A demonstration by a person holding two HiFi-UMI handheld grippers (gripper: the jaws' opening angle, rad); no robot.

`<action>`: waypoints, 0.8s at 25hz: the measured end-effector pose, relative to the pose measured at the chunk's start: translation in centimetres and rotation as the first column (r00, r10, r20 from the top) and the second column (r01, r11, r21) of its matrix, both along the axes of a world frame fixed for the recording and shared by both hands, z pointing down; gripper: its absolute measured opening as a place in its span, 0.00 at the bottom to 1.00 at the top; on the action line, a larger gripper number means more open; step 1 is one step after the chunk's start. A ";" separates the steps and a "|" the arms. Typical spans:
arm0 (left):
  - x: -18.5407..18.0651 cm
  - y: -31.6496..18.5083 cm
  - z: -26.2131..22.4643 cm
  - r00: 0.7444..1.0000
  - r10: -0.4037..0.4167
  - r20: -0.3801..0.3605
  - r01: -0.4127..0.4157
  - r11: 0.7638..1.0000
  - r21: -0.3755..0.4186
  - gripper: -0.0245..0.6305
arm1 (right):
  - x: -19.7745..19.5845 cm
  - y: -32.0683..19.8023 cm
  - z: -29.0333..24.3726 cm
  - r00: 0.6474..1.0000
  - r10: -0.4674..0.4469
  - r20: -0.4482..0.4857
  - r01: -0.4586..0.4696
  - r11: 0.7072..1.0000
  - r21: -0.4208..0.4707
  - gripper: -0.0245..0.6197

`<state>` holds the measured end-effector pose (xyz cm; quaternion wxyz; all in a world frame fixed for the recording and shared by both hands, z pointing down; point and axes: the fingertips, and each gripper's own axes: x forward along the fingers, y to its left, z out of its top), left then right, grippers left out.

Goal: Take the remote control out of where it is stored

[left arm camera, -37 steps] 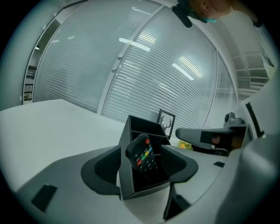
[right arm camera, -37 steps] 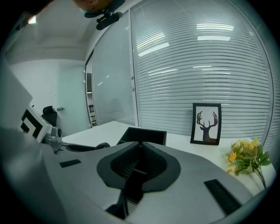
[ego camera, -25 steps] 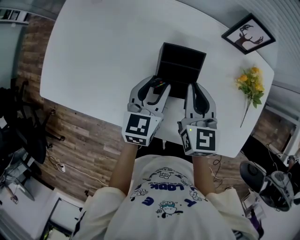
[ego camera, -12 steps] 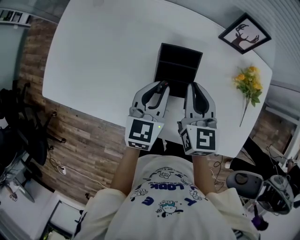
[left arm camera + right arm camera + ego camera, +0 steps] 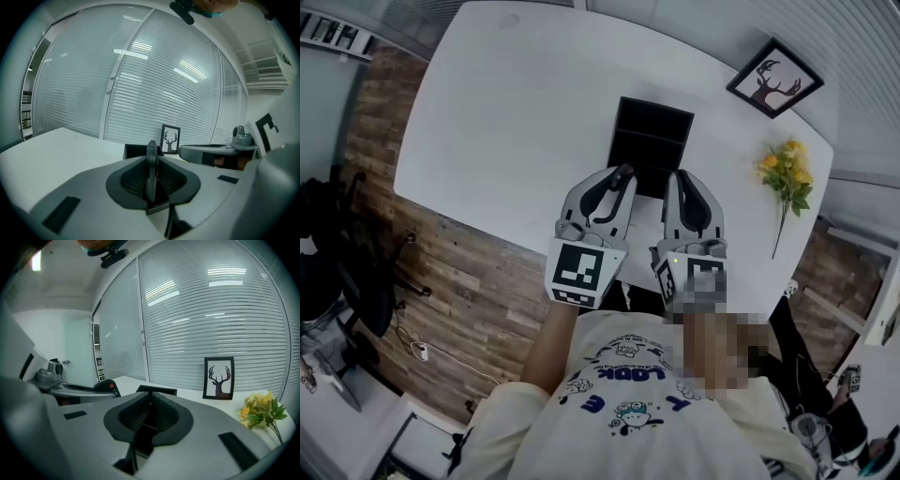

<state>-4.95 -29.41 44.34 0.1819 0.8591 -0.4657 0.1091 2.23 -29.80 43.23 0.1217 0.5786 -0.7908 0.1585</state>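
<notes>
A slim black remote control (image 5: 150, 165) stands edge-on between the pads of my left gripper (image 5: 151, 154), which is shut on it. From the right gripper view its rounded end with a red button (image 5: 110, 386) pokes out past the left jaws. In the head view the left gripper (image 5: 620, 180) hovers at the near edge of the black open storage box (image 5: 652, 139), which has several compartments. My right gripper (image 5: 685, 182) is alongside, just right of it, and its jaws (image 5: 150, 401) are shut with nothing in them.
The box sits on a white table (image 5: 506, 112) whose near edge lies under my grippers. A framed deer picture (image 5: 773, 78) stands at the far right corner, and yellow flowers (image 5: 787, 173) lie at the right edge. Window blinds fill the background.
The left jaws have narrowed onto the remote, which stood loose between them a second ago. Both grippers stay at the box's near edge, and the head camera has shifted a little.
</notes>
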 end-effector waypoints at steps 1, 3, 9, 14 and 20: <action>-0.1 0.1 -0.5 1.000 -0.008 -0.003 0.008 1.000 0.006 0.14 | 0.0 0.1 -0.3 1.000 0.002 0.001 -0.002 1.000 0.005 0.10; -0.3 0.4 -1.6 1.000 -0.024 -0.005 0.024 0.999 0.024 0.14 | 0.3 0.5 -0.7 1.000 0.008 0.001 -0.008 1.000 0.021 0.10; -0.7 1.4 -4.5 0.998 -0.057 -0.001 0.057 0.995 0.081 0.14 | 0.1 1.2 -3.1 1.000 0.000 0.004 0.000 0.997 0.077 0.10; -1.0 2.2 -6.6 0.997 -0.079 0.005 0.078 0.990 0.116 0.14 | -0.3 2.0 -4.7 1.000 -0.014 0.009 0.013 0.994 0.108 0.10; -2.4 2.7 -8.5 0.992 -0.124 0.007 0.122 0.980 0.158 0.14 | -1.0 2.1 -6.5 0.999 -0.037 0.013 0.034 0.988 0.150 0.10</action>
